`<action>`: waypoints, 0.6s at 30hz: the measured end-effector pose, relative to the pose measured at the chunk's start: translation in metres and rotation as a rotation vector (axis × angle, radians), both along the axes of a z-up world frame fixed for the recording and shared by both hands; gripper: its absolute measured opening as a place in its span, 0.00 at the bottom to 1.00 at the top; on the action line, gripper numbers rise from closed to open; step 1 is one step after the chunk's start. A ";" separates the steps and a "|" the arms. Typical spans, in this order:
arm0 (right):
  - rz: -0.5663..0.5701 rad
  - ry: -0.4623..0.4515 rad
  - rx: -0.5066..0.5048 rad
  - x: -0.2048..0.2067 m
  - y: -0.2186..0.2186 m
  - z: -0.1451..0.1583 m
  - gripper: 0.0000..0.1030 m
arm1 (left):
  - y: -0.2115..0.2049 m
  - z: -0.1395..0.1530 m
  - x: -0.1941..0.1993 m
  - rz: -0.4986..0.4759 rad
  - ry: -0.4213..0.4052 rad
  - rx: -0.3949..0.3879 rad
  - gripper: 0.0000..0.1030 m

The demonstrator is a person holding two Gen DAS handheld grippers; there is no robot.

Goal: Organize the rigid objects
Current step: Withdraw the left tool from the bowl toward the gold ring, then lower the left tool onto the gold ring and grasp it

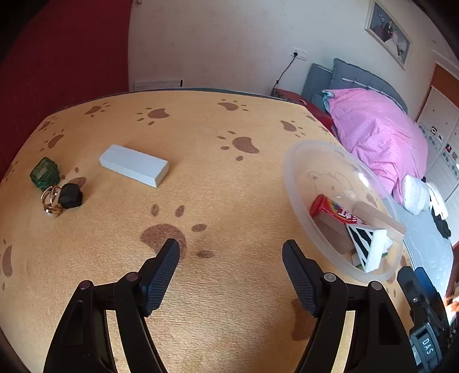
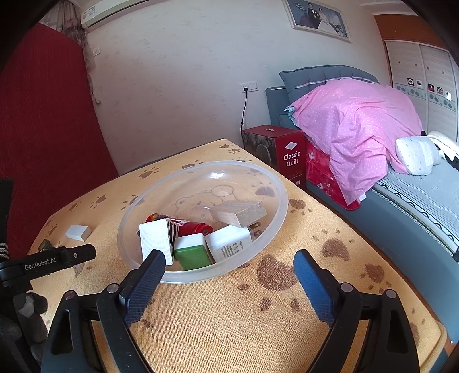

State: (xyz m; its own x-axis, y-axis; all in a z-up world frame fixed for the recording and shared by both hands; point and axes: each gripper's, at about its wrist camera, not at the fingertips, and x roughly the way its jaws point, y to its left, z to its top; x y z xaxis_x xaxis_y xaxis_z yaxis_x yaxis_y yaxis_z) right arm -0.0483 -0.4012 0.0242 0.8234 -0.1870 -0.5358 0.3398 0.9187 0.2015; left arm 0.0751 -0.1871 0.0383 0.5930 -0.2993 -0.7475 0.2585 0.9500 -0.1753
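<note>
Room: bedroom with white walls, a red curtain at the left, a framed photograph [image 2: 317, 17] high on the wall, and a bed [image 2: 401, 198] with a grey headboard at the right.
Bedding: pink dotted quilt [image 2: 358, 126] heaped on the bed; a red "Classic Quilt" box [image 2: 282, 150] stands on the floor between worktop and bed.
Worktop: covered by an orange cloth with brown paw prints [image 1: 218, 183]; it carries every task item.
Bowl: clear plastic bowl [image 2: 275, 183] with a faint bear drawing on its base, standing on the worktop's right part, near the edge facing the bed.
Bowl contents: a plain wooden block [image 2: 238, 213] propped on top of the others; a white block with a black-and-white striped face [image 2: 156, 239] leaning at the near left; a white plug adapter [image 2: 232, 244] with its prongs just under the wooden block; a green and white tile [image 2: 192, 251] between striped block and adapter; a red tube [image 2: 193, 226] lying behind them.
Outside the bowl: a pale grey-blue block [image 1: 133, 165] lies flat on the cloth, well apart from the bowl; further left, a green translucent tag [image 1: 44, 172] and a black fob [image 1: 70, 195] joined on a gold key ring [image 1: 51, 198].
Left gripper [image 1: 231, 249]: jaws apart, nothing between them, hanging over bare cloth between the grey-blue block and the bowl.
Right gripper [image 2: 229, 258]: jaws wide apart, holding nothing, poised just at the bowl's near rim; its left finger overlaps the rim in the view, contact cannot be told.
</note>
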 end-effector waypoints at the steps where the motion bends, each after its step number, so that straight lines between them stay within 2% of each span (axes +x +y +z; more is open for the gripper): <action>1: -0.001 0.000 -0.002 0.000 0.001 0.000 0.91 | 0.005 0.000 0.001 0.011 -0.001 -0.001 0.73; 18: 0.004 0.011 -0.036 0.002 0.012 0.005 0.91 | 0.109 0.001 0.022 0.226 -0.026 0.027 0.73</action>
State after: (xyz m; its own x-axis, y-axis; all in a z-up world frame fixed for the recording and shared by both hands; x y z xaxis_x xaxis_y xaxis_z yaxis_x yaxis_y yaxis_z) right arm -0.0466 -0.3896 0.0288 0.8182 -0.2032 -0.5379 0.3385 0.9264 0.1649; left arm 0.0972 -0.0783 0.0393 0.6623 -0.1364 -0.7367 0.0425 0.9886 -0.1447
